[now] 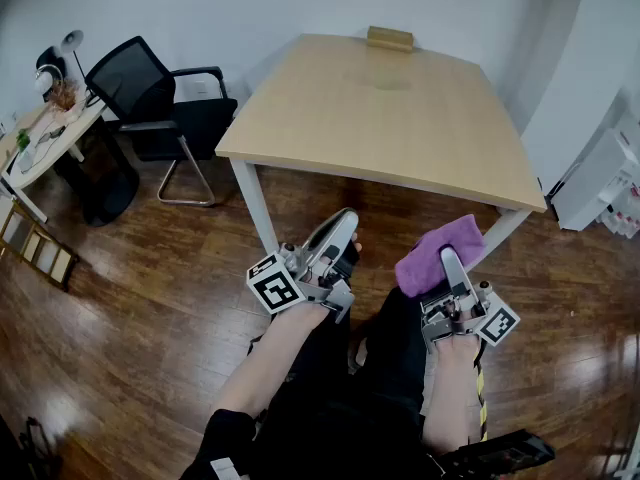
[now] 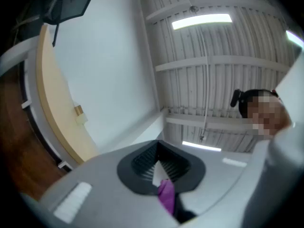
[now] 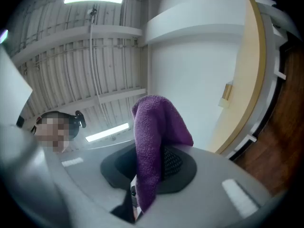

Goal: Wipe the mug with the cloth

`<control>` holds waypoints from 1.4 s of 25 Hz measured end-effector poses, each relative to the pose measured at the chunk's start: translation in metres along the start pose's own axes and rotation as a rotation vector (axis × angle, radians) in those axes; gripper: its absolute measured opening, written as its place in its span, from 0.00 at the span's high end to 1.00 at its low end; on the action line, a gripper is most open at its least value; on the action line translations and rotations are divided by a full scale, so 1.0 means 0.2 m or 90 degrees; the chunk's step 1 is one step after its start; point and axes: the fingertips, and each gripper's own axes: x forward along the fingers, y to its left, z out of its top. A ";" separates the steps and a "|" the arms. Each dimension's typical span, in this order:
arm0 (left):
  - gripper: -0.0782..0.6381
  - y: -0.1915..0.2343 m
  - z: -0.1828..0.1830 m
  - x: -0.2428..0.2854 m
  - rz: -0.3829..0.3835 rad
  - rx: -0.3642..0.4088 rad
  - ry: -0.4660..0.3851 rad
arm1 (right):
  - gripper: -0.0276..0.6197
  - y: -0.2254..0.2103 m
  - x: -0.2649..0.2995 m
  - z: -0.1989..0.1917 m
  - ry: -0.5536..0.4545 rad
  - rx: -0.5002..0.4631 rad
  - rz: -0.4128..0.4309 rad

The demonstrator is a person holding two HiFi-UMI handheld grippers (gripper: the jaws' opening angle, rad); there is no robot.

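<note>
Left hand-held gripper [image 1: 345,220] is closed, right hand-held gripper [image 1: 449,256] clamps one purple cloth [image 1: 422,264], one table [image 1: 400,118] beyond.

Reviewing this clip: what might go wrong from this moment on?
1. The purple cloth is pinched in the right gripper by one part, the rest loose; it may slip while wiping.
2. The left gripper is shut; it must open before it can steady anything.
3. The pale object on the table sits near its far edge; a push might send it off.
</note>
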 end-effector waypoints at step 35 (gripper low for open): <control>0.89 0.81 0.48 0.46 -0.075 0.008 0.063 | 0.87 -0.77 0.87 0.17 -0.009 -0.026 0.013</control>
